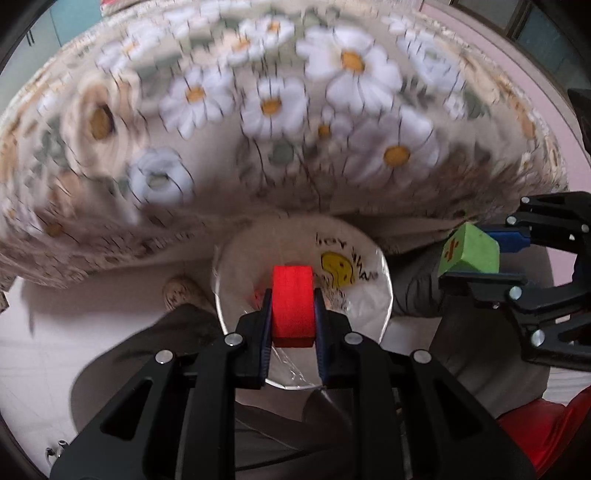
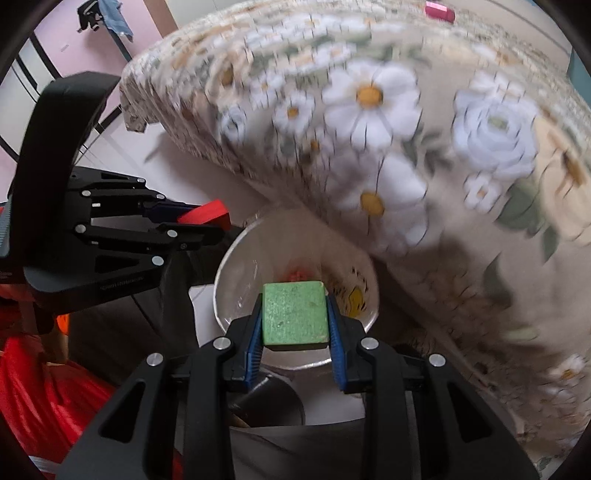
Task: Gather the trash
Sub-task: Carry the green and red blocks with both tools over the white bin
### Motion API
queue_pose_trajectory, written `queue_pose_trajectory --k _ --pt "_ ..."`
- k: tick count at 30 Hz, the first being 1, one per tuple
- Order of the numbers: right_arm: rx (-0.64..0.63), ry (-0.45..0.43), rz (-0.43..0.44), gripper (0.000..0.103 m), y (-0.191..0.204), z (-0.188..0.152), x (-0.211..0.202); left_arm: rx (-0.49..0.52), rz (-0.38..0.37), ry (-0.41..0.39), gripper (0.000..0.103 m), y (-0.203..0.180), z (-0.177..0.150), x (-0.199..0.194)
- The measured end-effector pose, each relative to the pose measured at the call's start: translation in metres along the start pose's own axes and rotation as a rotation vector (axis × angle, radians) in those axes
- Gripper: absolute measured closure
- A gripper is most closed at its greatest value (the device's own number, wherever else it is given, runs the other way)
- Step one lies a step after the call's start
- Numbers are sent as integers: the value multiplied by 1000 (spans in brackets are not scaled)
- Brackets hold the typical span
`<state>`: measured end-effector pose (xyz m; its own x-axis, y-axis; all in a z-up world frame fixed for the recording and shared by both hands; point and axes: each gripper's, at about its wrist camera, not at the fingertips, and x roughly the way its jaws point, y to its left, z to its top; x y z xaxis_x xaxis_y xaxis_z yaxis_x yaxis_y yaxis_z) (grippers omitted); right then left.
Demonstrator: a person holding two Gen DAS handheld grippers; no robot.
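Both pieces of trash are already picked up, but neither is in the bin yet, so I judge the task about halfway for these two items. The left gripper (image 1: 293,314) is clamped on a red block (image 1: 293,301), and the right gripper (image 2: 294,317) is clamped on a green cube (image 2: 294,313); its yellow-marked face shows in the left view.

The white bin (image 1: 384,295), lined with clear plastic and printed with a yellow smiley, stands on the floor beside the table with the daisy tablecloth (image 1: 277,110). In each wrist view the bin's mouth lies directly behind the held block, and something small and red seems to lie inside already, though it is too blurred to name.

Both grippers point steeply down toward the bin. Seen from the left wrist, the right gripper is at about 3 o'clock; from the right wrist, the left one is at about 9 o'clock. They are near each other, not touching. What remains is to release both blocks. A pink object (image 2: 439,10) at 1 o'clock on the table perhaps still waits.
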<state>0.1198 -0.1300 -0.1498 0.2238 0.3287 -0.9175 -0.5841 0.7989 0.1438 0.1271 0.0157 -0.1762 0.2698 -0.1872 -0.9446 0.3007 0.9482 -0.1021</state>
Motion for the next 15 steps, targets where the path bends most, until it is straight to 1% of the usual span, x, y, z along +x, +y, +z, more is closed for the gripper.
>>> queue_pose_trajectory --k 7,10,15 --pt "32 101 17 70 -5 -9 51 -21 -25 83 83 -1 -7 44" --pt "53 137 35 70 -7 -11 68 -70 -60 137 83 4 -9 65" --pt "79 193 59 70 -7 -15 99 -115 -87 199 83 8 -15 96"
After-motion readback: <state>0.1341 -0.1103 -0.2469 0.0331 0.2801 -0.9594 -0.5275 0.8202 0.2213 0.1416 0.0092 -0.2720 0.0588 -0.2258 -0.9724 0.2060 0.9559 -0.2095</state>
